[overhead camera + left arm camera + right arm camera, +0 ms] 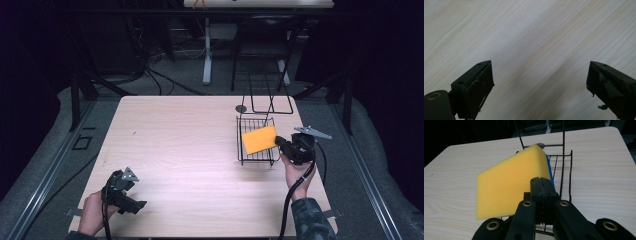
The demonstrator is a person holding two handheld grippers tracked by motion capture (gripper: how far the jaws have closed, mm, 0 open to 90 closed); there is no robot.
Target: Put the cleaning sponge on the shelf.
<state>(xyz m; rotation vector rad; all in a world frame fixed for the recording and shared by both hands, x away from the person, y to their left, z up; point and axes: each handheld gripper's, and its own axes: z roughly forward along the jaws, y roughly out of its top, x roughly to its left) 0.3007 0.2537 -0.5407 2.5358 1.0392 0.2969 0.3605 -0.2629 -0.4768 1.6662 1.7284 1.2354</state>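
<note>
Jaws of right gripper (278,141) pinching yellow sponge (259,139), over wire basket (256,156)

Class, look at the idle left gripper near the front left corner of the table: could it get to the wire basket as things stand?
Probably yes. The left gripper is open, and bare table lies between it and the wire basket, though the right gripper holds a yellow sponge above it.

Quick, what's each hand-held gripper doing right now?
Left hand-held gripper: open, holding nothing, above the bare table.
Right hand-held gripper: shut on the yellow sponge, over the wire rack.
</note>
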